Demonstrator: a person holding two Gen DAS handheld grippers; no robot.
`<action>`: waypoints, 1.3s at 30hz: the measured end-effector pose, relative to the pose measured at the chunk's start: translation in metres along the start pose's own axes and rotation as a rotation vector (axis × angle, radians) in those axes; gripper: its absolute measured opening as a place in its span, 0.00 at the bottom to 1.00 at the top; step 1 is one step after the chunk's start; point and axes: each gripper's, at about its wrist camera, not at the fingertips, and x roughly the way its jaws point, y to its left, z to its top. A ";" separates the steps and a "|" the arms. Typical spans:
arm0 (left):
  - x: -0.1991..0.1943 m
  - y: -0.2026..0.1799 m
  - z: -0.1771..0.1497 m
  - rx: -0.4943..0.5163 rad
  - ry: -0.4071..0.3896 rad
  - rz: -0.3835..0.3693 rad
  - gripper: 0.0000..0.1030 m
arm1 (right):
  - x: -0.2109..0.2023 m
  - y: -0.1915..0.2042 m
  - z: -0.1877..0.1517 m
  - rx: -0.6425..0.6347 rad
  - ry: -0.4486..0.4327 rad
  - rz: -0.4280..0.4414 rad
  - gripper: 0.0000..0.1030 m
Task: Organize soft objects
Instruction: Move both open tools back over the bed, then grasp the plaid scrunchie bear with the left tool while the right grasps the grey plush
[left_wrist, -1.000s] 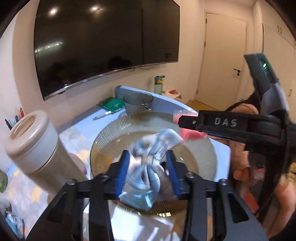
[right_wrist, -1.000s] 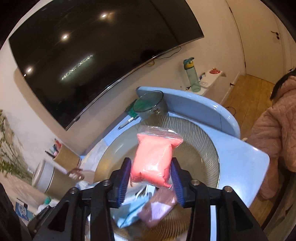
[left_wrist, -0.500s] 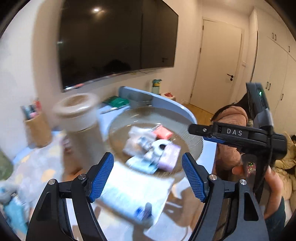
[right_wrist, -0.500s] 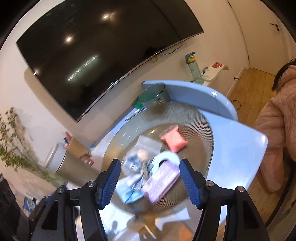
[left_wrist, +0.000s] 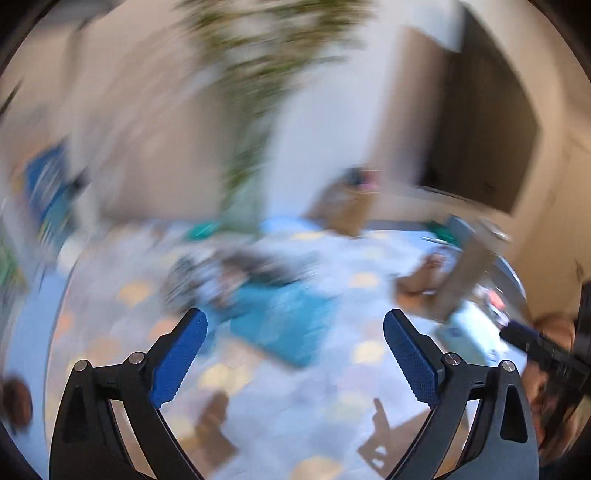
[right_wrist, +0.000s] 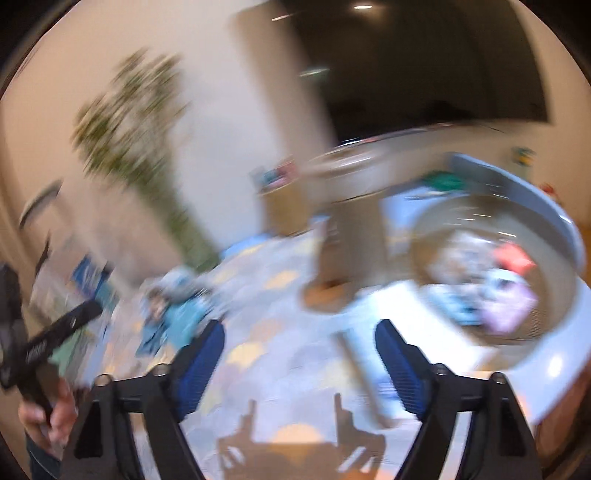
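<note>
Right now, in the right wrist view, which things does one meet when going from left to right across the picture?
Left gripper in a hand → teal soft items on the patterned tablecloth → open right gripper → beige canister → ribbed bowl with the pink pouch.

Your two wrist views smear nearly everything beyond the sharp blue-padded fingers. A teal flat item (left_wrist: 286, 325) and a grey-and-white heap (left_wrist: 221, 273) on the pale patterned tablecloth (left_wrist: 354, 376) cannot be identified. In the round ribbed bowl (right_wrist: 554, 314), a coral-pink packet (right_wrist: 511, 256) and a lilac one (right_wrist: 508, 308) are mere streaks. The frame edge crops the dark wall screen (right_wrist: 424, 62).
</note>
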 end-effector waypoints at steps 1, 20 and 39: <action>0.003 0.017 -0.005 -0.031 0.006 0.030 0.94 | 0.021 0.021 -0.006 -0.037 0.041 0.019 0.81; 0.061 0.113 -0.070 -0.150 0.083 0.179 0.94 | 0.157 0.067 -0.057 -0.074 0.260 0.004 0.82; 0.035 0.060 0.002 0.060 0.012 0.082 0.92 | 0.158 0.075 -0.054 -0.094 0.287 0.013 0.82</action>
